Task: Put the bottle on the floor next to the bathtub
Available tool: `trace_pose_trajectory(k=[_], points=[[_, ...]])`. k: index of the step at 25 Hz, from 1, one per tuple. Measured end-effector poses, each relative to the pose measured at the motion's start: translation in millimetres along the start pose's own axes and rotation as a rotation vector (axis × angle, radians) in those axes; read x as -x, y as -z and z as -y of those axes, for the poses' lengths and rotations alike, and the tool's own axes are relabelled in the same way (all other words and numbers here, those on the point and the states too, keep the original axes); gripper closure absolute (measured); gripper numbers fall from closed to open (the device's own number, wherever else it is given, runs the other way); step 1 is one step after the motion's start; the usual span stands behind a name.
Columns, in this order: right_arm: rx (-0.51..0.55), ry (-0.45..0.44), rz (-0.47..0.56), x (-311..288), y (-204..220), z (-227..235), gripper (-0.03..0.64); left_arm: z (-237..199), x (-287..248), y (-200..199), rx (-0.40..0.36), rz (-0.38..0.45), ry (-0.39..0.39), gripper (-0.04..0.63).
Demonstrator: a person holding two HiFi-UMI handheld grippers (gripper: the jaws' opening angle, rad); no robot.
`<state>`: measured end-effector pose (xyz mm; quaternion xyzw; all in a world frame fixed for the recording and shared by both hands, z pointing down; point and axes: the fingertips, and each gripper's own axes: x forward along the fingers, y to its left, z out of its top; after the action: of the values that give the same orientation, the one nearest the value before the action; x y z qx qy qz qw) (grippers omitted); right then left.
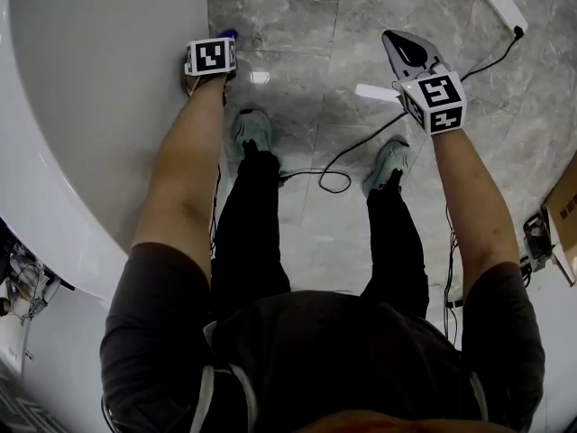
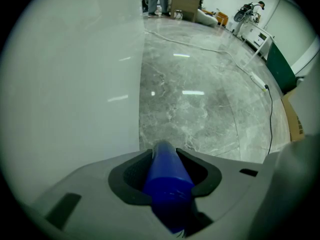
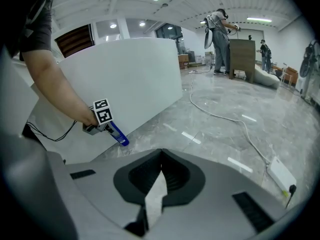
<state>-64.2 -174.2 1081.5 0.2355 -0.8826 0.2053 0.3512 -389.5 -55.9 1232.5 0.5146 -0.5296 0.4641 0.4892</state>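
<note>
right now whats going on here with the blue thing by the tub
A person stands beside the white bathtub with a gripper in each hand. The left gripper has its tongs clamped on a blue bottle, held low and pointing down at the grey floor right by the tub wall. The bottle has not been let go yet. The right gripper is off to the side, its tongs shut and empty.

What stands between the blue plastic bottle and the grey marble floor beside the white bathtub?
Nothing visible. The left gripper holds the blue plastic bottle over grey marble floor that lies bare right beside the white bathtub wall.
</note>
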Motion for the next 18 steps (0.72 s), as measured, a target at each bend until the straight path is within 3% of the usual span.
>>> trace_pose_trajectory(k=[5, 11, 18], points=[[0.005, -0.004, -0.005, 5.1, 1.6, 0.0, 0.624, -1.2, 1.9, -3.7, 0.011, 0.015, -0.011, 0.445], [0.018, 0.001, 0.005, 18.3, -3.7, -1.9, 0.623, 1.1, 18.5, -1.3, 0.054, 0.064, -0.017, 0.355], [-0.005, 0.042, 0.024, 66.3, -34.0, -1.3, 0.623, 9.2, 77.7, -1.0, 0.039, 0.118, -0.028, 0.328]])
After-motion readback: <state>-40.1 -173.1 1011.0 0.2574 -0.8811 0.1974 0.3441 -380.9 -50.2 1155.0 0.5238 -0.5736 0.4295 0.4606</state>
